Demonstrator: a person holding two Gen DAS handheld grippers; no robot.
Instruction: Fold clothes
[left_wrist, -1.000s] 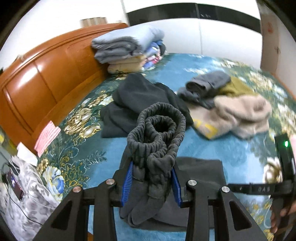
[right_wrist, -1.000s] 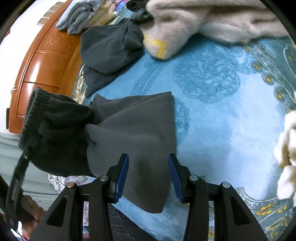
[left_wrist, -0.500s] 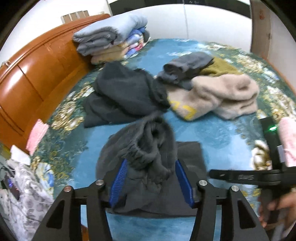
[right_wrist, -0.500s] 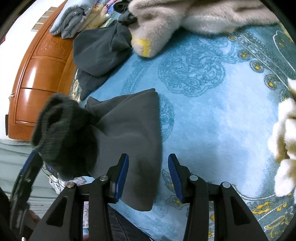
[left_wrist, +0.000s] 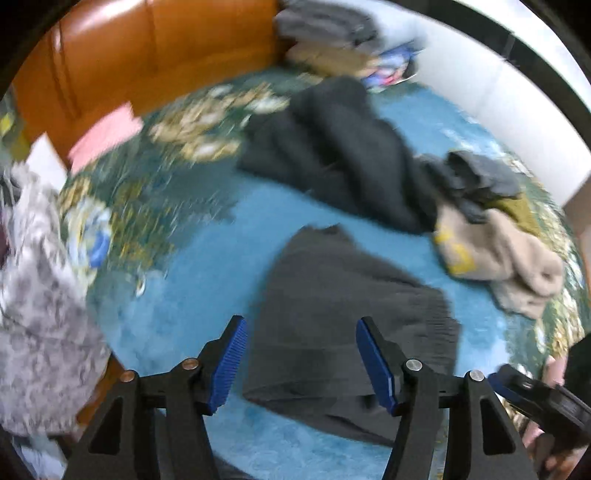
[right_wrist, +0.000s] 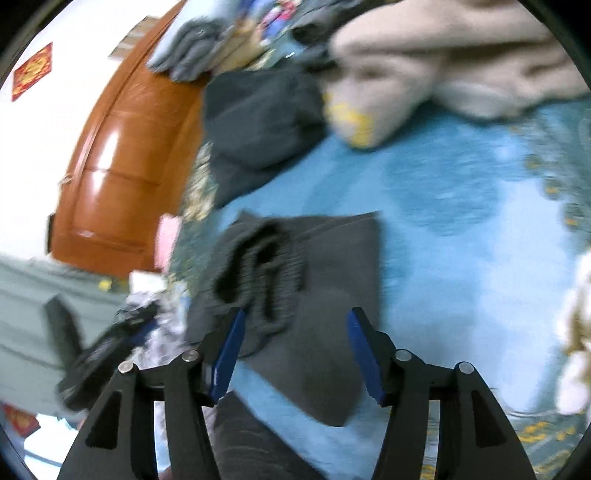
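Lying folded over on the blue bedspread (left_wrist: 207, 258), the dark grey trousers (left_wrist: 332, 314) sit near the bed's edge, elastic waistband (right_wrist: 258, 273) doubled on top, with both the left tool (left_wrist: 299, 362) and right tool (right_wrist: 295, 354) hovering wide and holding nothing. Judged mid-fold, the next move calls for gripping an edge; an unfolded pile (left_wrist: 340, 155) waits farther back.

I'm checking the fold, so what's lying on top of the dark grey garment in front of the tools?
Its own ribbed waistband is folded onto the dark grey garment. The layers beneath stay covered.
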